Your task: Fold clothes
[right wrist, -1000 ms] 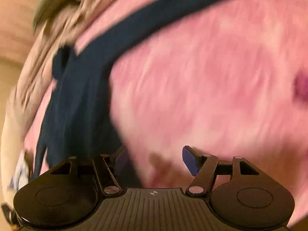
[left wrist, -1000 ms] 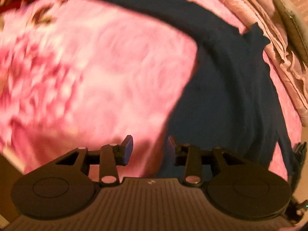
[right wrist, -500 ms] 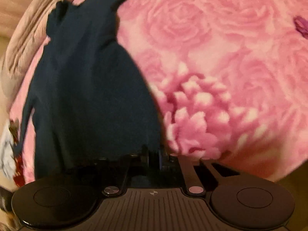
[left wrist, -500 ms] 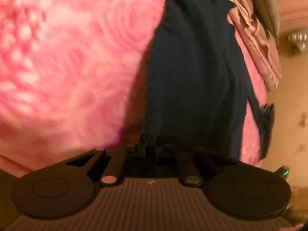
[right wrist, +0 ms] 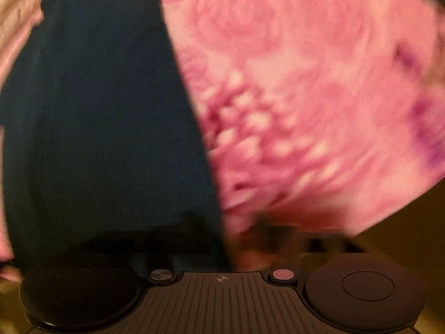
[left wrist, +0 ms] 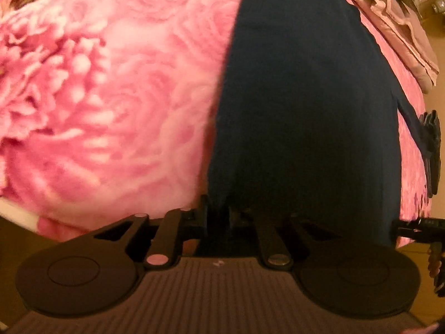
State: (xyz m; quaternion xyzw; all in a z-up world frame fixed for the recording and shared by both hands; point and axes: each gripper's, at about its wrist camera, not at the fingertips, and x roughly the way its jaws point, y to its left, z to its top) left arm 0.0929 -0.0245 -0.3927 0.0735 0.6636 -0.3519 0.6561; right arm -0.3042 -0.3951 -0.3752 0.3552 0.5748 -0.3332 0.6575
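Navy garment [left wrist: 306, 97] lies smooth on pink blanket [left wrist: 111, 97]; left gripper [left wrist: 219, 217] pinches its hem, jaws easing apart

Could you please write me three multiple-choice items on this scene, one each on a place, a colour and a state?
1. In the left wrist view, the garment covers which part of the blanket?
A. left
B. right
C. none

2. The garment's colour is:
A. white
B. yellow
C. dark navy

3. The garment is:
A. spread flat
B. rolled into a ball
C. hung up

Answers:
1 B, the pink roses show on the left and the dark cloth on the right.
2 C, it is near-black blue in both views.
3 A, it lies as a long smooth strip on the blanket.
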